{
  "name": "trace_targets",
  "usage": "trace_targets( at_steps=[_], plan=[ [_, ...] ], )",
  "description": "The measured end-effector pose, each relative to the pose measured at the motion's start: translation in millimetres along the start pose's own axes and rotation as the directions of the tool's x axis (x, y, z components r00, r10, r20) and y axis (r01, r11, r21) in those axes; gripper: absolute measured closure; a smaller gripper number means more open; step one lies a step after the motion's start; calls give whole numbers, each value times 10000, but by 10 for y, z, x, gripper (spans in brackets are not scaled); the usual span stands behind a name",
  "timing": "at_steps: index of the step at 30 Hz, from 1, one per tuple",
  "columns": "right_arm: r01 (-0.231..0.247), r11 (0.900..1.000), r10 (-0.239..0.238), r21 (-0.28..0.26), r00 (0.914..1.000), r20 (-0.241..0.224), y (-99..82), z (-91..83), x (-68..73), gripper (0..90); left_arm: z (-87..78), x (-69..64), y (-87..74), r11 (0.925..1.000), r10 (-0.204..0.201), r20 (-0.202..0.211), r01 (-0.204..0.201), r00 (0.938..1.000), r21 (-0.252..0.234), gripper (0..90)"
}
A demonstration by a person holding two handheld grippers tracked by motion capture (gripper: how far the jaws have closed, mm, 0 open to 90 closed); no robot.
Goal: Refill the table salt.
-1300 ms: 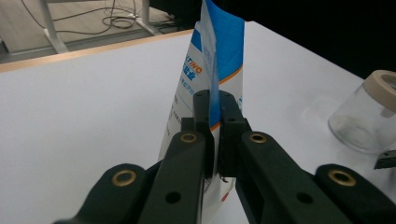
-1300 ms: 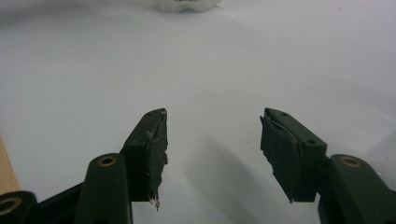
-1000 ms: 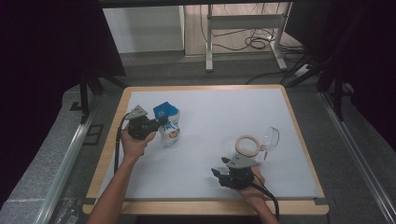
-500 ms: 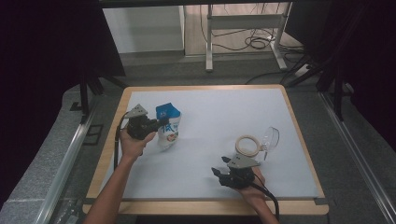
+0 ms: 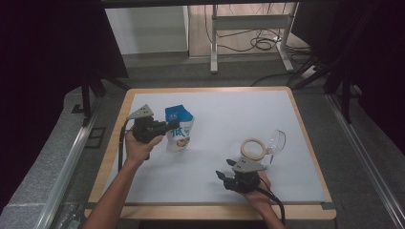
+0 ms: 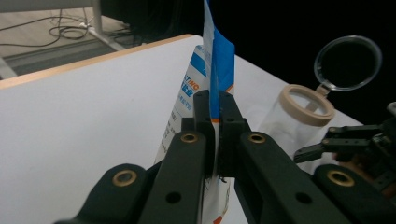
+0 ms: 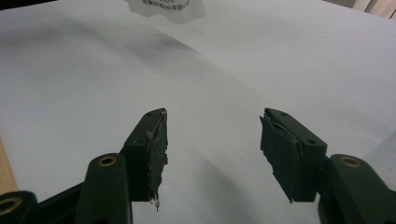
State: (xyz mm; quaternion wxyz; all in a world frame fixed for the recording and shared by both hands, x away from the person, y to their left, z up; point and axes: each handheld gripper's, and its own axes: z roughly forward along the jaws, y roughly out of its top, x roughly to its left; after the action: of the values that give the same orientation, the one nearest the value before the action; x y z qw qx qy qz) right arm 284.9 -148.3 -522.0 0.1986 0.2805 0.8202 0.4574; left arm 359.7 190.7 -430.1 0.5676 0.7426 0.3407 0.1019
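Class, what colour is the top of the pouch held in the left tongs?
Blue, over a white body; the pouch shows best in the left gripper view.

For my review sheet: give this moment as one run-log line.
left hand-held gripper: shut on pouch upper edge | right hand-held gripper: open, holding nothing, low over mat | jar: lid open, near right hand

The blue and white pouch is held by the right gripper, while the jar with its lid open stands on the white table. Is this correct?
Not quite. The left gripper holds the blue and white pouch; the left gripper view shows its fingers shut on the pouch's edge. The right gripper is open, with nothing between its fingers. The jar does stand on the white table with its lid open.
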Motion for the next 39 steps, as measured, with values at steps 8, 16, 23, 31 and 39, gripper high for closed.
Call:
trace_targets(
  at_steps=[8, 16, 23, 31, 39],
  plan=[
    [307, 9995, -310, 103, 9991, 276, 43, 73, 65, 385, 87, -195, 102, 9997, 248, 488, -250, 9985, 24, 900],
    [611, 9980, -620, 167, 9962, 603, 134, 184, 115, 356, 191, -334, 133, 9989, 443, 869, -454, 9952, 107, 900],
    [779, 9967, -796, 250, 9936, 800, 141, 233, 127, 353, 258, -425, 145, 9987, 483, 1100, -501, 9928, 135, 900],
    [752, 9968, -777, 279, 9916, 1033, 143, 259, 109, 353, 297, -492, 158, 9985, 519, 1259, -540, 9907, 132, 900],
    [802, 9965, -821, 223, 9908, 1077, 191, 291, 209, 348, 317, -562, 180, 9978, 622, 1392, -645, 9883, 119, 900]
  ],
)
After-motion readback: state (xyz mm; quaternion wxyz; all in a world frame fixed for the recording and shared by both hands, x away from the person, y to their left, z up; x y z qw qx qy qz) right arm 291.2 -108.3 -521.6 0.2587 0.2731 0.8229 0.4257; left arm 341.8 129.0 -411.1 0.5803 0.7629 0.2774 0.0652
